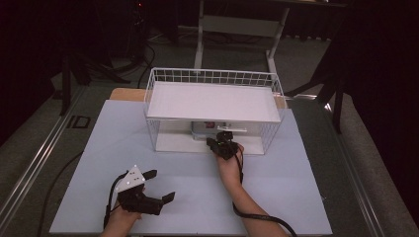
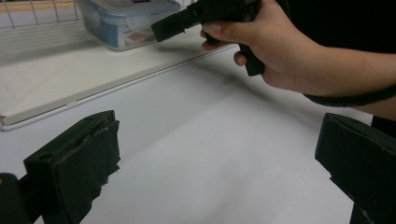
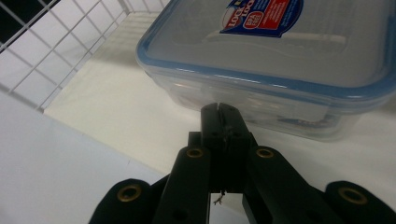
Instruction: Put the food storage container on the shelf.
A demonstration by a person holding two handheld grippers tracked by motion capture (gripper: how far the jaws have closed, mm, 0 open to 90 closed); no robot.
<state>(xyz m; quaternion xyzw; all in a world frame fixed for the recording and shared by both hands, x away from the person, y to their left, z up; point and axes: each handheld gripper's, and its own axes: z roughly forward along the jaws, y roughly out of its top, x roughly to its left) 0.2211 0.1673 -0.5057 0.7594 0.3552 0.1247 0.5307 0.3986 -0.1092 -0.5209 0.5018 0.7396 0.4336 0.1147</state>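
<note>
I see the clear container [image 3: 275,60] with a blue-edged lid on the lower shelf of the white wire rack [image 1: 213,78]. My right gripper [image 1: 223,141] sits at the rack's open front, jaws closed together, empty, tips just short of the container wall. My left gripper [image 1: 157,186] rests on the table [image 1: 291,197] before the rack, jaws wide.

Our grippers are black; the left gripper [image 1: 160,185] has a grey three-cornered plate, the right gripper [image 3: 219,110] brass rivets.
</note>
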